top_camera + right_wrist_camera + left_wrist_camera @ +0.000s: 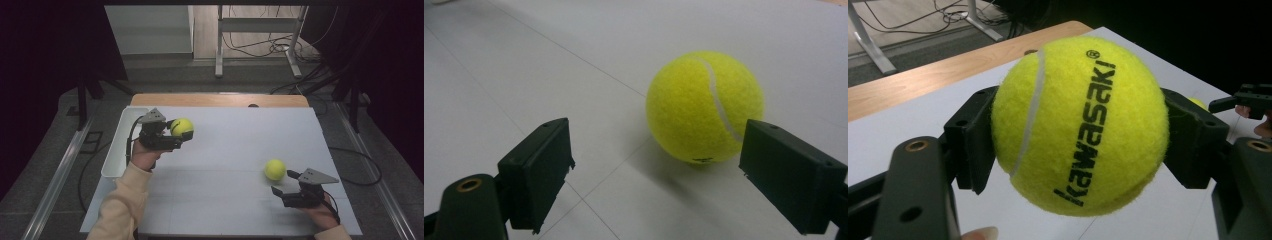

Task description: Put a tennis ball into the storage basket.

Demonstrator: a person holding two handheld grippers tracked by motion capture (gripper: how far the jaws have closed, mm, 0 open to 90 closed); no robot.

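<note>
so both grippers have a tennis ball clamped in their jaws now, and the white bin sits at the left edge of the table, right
Not quite. Only the left gripper has a ball clamped: the kawasaki ball. In the right gripper view, the right gripper has its jaws open, and the second ball lies on the table ahead of them, untouched. The white bin is at the left edge, as you said.

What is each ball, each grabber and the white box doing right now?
Left gripper: shut on the held tennis ball, raised off the table.
Held tennis ball: clamped between both jaws, "kawasaki" print showing.
Right gripper: open, jaws just short of the loose tennis ball.
Loose tennis ball: resting on the white table, untouched.
White bin: at the table's left edge; contents can't be seen.
</note>
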